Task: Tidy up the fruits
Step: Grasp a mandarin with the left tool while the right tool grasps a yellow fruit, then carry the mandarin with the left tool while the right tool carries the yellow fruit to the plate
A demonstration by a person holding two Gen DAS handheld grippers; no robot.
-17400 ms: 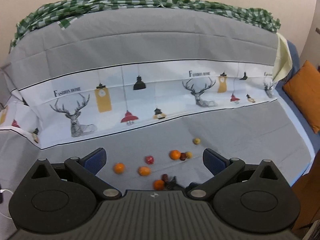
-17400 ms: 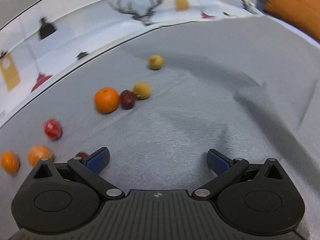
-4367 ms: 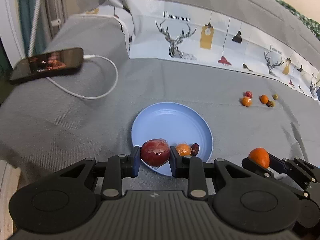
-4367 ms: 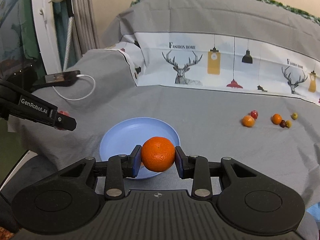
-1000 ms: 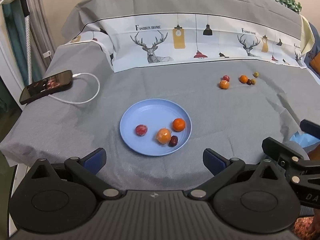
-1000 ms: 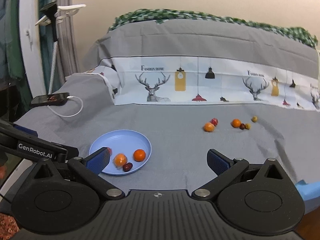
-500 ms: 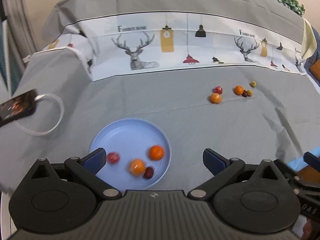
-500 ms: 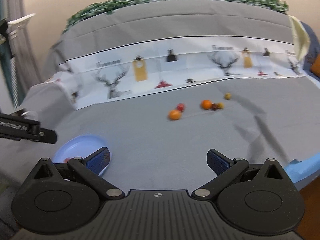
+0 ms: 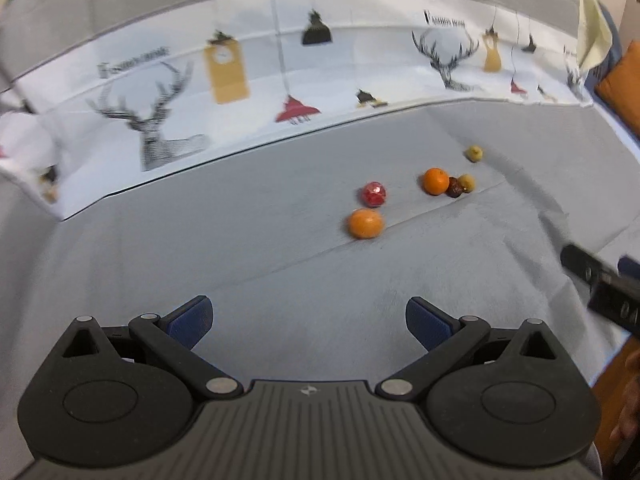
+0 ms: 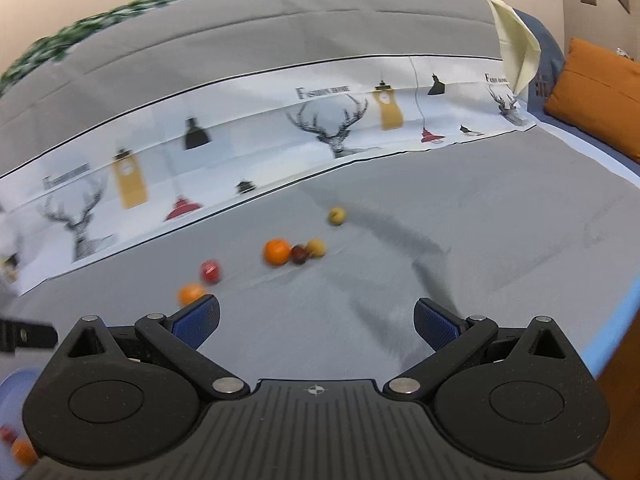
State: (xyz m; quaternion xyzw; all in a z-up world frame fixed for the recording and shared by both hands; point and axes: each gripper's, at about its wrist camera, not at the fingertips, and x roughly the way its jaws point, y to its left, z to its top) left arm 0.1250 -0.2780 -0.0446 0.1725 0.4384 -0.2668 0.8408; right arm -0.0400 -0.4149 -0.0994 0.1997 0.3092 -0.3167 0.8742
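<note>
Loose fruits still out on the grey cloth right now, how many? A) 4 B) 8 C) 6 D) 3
C: on the grey cloth lie two oranges, a red fruit, a dark red one and two yellowish ones. Both the left gripper and the right gripper are open and empty.

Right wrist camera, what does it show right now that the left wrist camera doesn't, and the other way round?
Only the right wrist view shows the blue plate at its lower left edge, with fruit on it, and the green checked cloth on top. Only the left wrist view shows the open right gripper from outside. Both show six loose fruits on the grey sheet, including the near orange, the red fruit and the far yellow fruit.
</note>
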